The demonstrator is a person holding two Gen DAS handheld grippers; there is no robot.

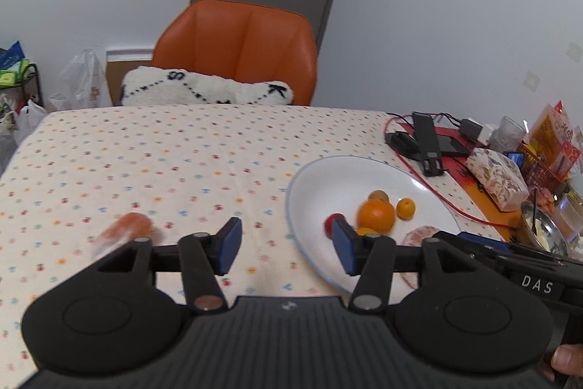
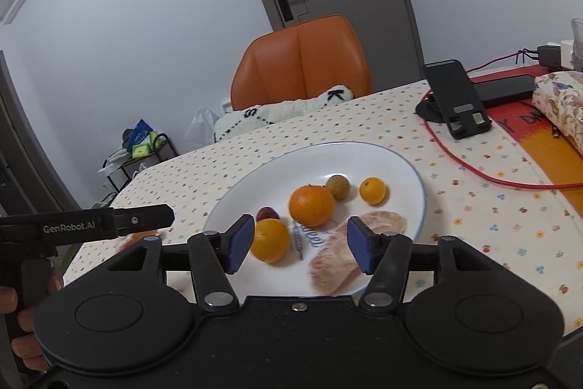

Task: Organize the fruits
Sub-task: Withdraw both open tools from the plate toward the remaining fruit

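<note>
Dotted cloth covered the tabletop [image 1: 145, 152]; an orange chair [image 1: 240, 46] and a grey door stood behind it. We noted a white plate [image 2: 291, 163] holding most of the fruit: a large orange [image 2: 312, 205] at centre, a small orange [image 2: 372, 190] and a brownish round fruit [image 2: 337, 186] behind it, a small red fruit [image 2: 267, 214], a blurred yellow-orange fruit [image 2: 270, 240] near the front, and two peeled pomelo segments [image 2: 349, 250].

One fruit lay apart on the cloth, off the plate: a blurred reddish-orange piece [image 1: 125, 230], just beyond the left gripper [image 1: 288, 245]. We held that gripper's fingers [image 1: 229, 243] spread wide, nothing between them. The right gripper [image 2: 300, 248] hovered over the plate's near edge, fingers [image 2: 240, 243] likewise apart and empty.

Our judgement: the stray piece was the remaining item. It looked light and soft, likely to bruise or squash; a gentle grasp across its middle seemed best. Round fruits would probably roll if nudged, and the peeled segments looked fragile and moist.
</note>
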